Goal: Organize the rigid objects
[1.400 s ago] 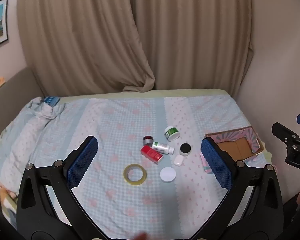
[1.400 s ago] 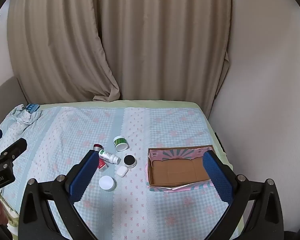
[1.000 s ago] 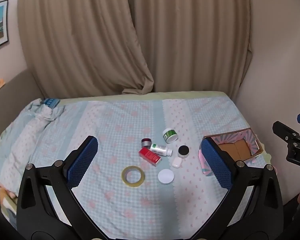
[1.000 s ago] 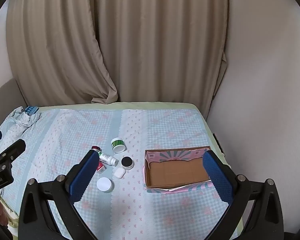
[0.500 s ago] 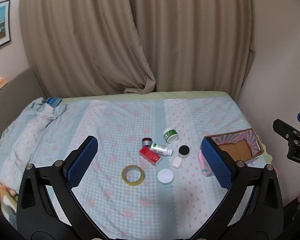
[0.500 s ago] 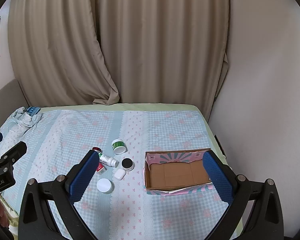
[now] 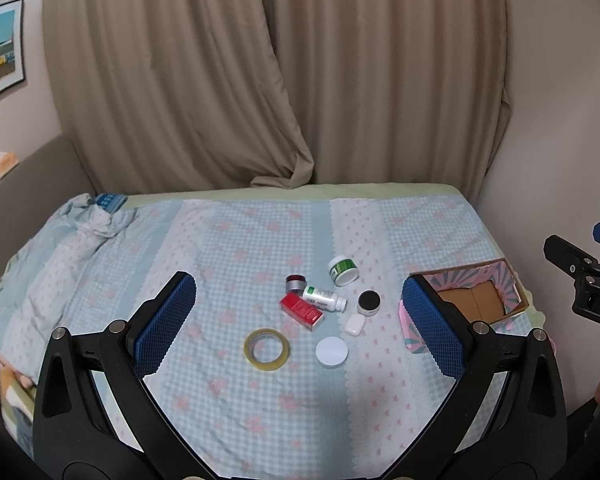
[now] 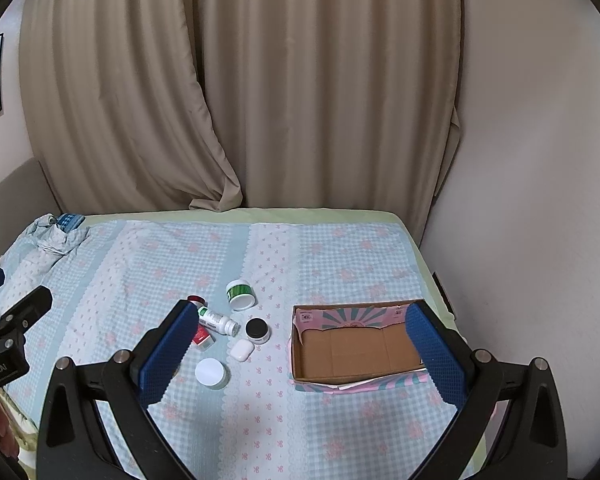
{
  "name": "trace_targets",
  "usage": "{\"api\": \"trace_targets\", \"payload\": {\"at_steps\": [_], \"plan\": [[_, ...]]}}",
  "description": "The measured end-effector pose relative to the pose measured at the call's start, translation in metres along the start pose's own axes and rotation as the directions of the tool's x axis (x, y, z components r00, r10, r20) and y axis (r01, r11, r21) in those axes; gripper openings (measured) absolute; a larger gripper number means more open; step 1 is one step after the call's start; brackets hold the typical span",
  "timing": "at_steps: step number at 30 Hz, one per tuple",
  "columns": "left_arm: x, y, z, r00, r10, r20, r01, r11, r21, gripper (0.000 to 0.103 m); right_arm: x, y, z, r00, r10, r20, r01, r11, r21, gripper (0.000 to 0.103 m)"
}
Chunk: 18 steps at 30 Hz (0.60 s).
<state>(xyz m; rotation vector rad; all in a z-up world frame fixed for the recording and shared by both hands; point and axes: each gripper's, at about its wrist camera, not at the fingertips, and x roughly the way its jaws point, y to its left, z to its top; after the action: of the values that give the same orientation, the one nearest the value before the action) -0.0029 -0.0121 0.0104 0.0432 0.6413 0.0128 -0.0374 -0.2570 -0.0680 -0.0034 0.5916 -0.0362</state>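
Small jars, bottle, tape roll (image 7: 266,349) — open cardboard box (image 8: 356,350)

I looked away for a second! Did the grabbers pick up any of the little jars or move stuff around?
No, nothing got picked up. Only the cameras drifted slightly. The left gripper and right gripper stayed wide open and empty above the bed. The tape roll, red box and jars kept their spots, and the cardboard box stayed empty.

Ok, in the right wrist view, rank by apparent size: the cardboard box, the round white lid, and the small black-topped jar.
1. Open cardboard box
2. Round white lid, though it lies nearer the camera
3. Small black-topped jar
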Motion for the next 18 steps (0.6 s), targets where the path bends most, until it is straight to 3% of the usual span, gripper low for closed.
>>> {"api": "trace_targets", "payload": {"at_steps": [18], "plan": [[-0.002,-0.0024,-0.0007,1.0,-0.006,0.003,0.006,1.0,0.005,0.102,0.0058,0.0026,0.003,1.0,0.005,0.01,-0.005,1.0,-0.002,0.103]]}}
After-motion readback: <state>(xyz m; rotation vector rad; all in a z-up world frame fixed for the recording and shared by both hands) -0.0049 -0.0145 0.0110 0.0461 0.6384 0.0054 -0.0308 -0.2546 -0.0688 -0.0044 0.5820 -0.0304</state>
